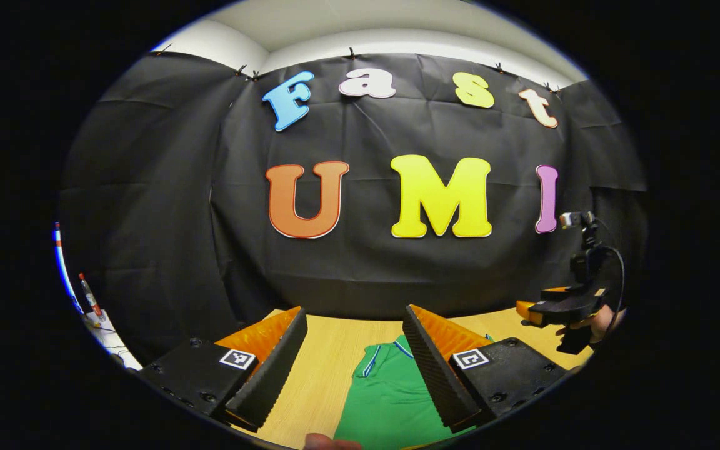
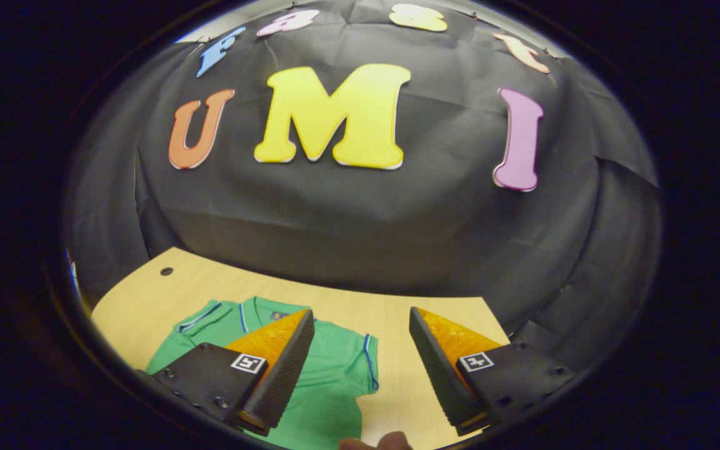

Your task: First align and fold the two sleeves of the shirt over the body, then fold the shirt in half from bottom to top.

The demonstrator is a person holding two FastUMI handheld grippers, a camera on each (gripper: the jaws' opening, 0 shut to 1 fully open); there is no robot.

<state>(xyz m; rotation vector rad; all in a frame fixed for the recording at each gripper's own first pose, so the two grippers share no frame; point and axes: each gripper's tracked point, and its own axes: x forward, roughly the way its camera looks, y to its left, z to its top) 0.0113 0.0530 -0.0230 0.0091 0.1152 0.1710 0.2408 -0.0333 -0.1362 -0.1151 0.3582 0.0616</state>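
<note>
Green polo shirt (image 2: 329, 375) laid flat on a pale wooden table (image 2: 147, 300), collar toward the black cloth backdrop (image 2: 360, 212), both short sleeves spread outward and not yet folded; blue piping visible along the collar and the sleeve hems; laid out this way, by the look of it, so each sleeve can be reached from its own side.

In the right gripper view, right gripper (image 2: 360, 369) held above the table with jaws wide apart and nothing between them; positioned over the shirt's right sleeve (image 2: 360, 359) and the bare wood beside it, probably lined up to pinch that sleeve edge.

In the left gripper view, left gripper (image 1: 354, 369) likewise released, jaws spread and holding nothing; raised above the table with the other sleeve (image 1: 375, 362) and shirt body showing in the gap between the fingers; apparently poised to match the other side so both sleeves fold together. Farther off at the right of that view, the other gripper carried in a hand (image 1: 597, 322) above the table's far edge.

Task judged to be at its very start; no fold made.
</note>
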